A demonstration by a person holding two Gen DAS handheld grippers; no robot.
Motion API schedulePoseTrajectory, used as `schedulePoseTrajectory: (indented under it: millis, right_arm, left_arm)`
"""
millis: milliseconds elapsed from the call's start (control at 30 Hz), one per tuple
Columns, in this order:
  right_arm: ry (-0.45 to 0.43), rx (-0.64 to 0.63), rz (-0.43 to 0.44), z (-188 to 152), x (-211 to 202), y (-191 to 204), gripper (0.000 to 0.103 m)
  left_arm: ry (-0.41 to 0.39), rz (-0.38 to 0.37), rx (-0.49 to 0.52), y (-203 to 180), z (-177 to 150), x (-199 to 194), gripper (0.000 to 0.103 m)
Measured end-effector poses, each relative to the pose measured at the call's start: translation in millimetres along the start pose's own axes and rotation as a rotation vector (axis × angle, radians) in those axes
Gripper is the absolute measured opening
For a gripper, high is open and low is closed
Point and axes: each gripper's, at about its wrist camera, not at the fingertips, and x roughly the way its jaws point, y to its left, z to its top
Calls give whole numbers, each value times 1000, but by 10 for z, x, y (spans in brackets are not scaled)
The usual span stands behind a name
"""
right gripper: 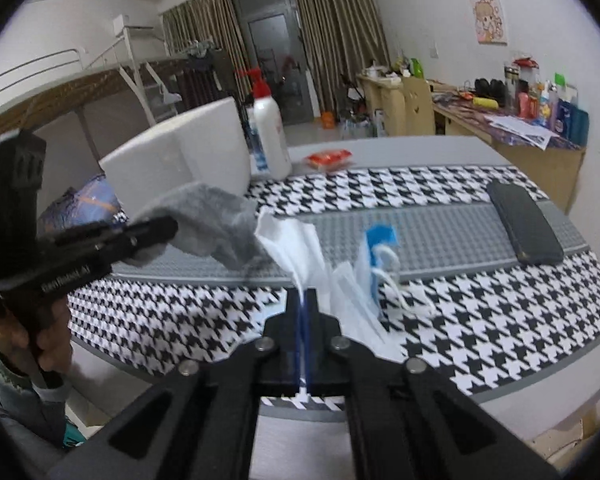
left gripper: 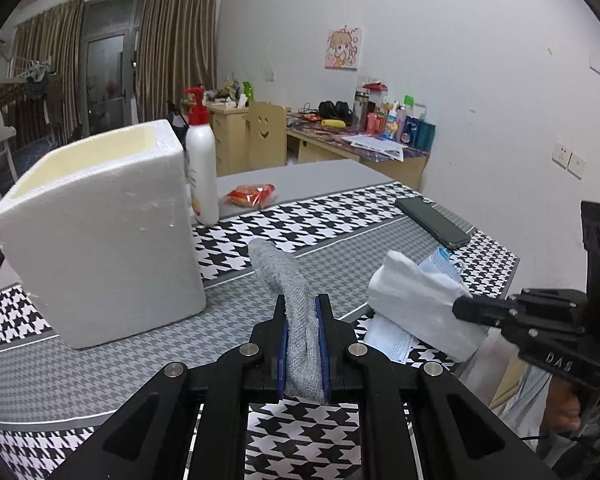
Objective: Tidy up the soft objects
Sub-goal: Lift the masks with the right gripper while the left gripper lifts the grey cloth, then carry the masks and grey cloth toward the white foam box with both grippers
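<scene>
The left gripper (left gripper: 304,328), tilted downward, clamps a grey sock (left gripper: 288,292) lifted off the patterned surface (left gripper: 340,220); the right gripper (right gripper: 305,300), angled likewise, pinches a white tissue (right gripper: 296,240) tight; beyond stands the white foam box (left gripper: 100,232).

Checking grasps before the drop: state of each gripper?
Left gripper: closed on the grey sock.
Right gripper: closed on the white tissue.

Knit sock (left gripper: 296,304); matt foam box (left gripper: 100,232).
</scene>
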Motion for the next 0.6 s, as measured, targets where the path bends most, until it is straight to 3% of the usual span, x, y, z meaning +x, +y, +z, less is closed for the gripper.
schedulePoseTrajectory:
  millis: [600]
  right_arm:
    - [-130,-95,-2,397,-438,500,2]
  left_arm:
    - [-109,64,-3,183,65,-515,13]
